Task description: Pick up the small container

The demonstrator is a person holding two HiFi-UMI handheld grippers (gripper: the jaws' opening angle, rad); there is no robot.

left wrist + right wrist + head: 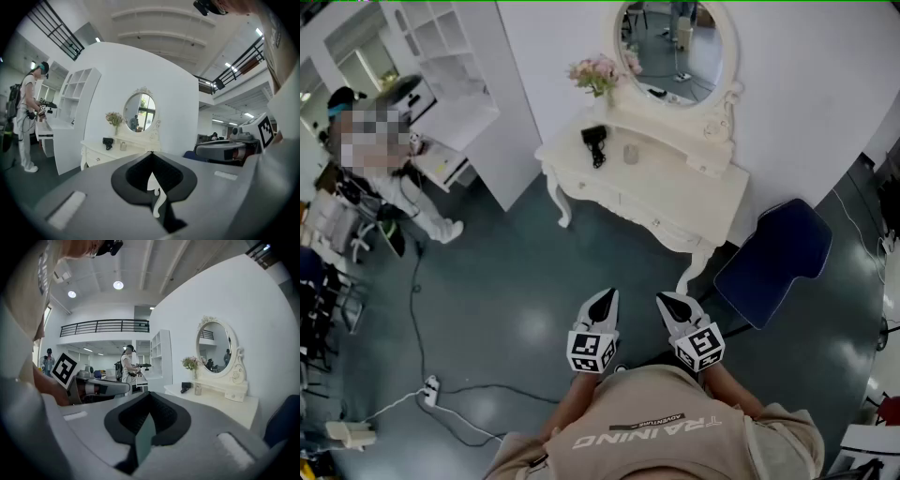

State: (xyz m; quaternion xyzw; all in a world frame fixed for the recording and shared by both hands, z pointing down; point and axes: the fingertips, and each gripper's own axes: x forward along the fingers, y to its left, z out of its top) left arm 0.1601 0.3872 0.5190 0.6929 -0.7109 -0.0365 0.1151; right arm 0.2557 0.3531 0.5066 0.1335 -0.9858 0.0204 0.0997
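Head view: the small container (630, 154) stands on the white dressing table (675, 202), at 12 o'clock from the left gripper (606, 298) and right gripper (669, 302) and well apart from both; each gripper has its jaws together with nothing between them. Probable hazards: a gripper arriving with its jaws unopened would nudge the light container over or shove it toward the mirror (675, 42) at its 1 o'clock. A careless approach from the left could catch the black appliance (594, 142) at its 9 o'clock or the flowers (598, 73) at its 11 o'clock.
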